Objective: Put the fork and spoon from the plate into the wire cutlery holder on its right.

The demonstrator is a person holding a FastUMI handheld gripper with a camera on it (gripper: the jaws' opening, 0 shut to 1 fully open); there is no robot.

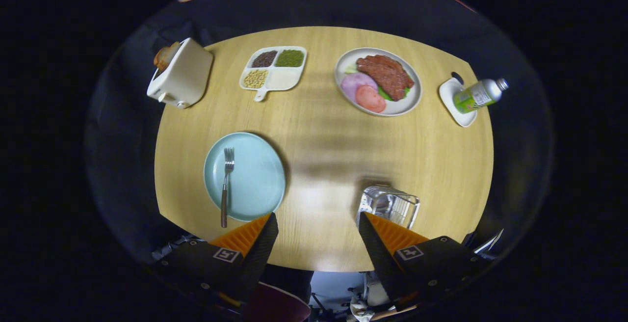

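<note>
Hovering high above the near edge of the round wooden surface (324,165), the claw (318,221) stands wide open with nothing between its fingers. The pale blue plate (255,177) lies just ahead of the left finger, and the fork (226,184) rests on the plate's left part, tines pointing away and the handle running back over the near rim towards the claw. The wire cutlery holder (390,206) sits just ahead of the right finger, to the right of the plate; I cannot tell whether the spoon is already inside it, and none lies on the plate. The step in hand looks like reaching for the fork. To do it well, swing the claw left and down, line the fingers up either side of the handle where it overhangs the rim, and close there, since the gap beneath gives the lower edges room. Lift straight before crossing to the holder, so the tines clear the plate.
</note>
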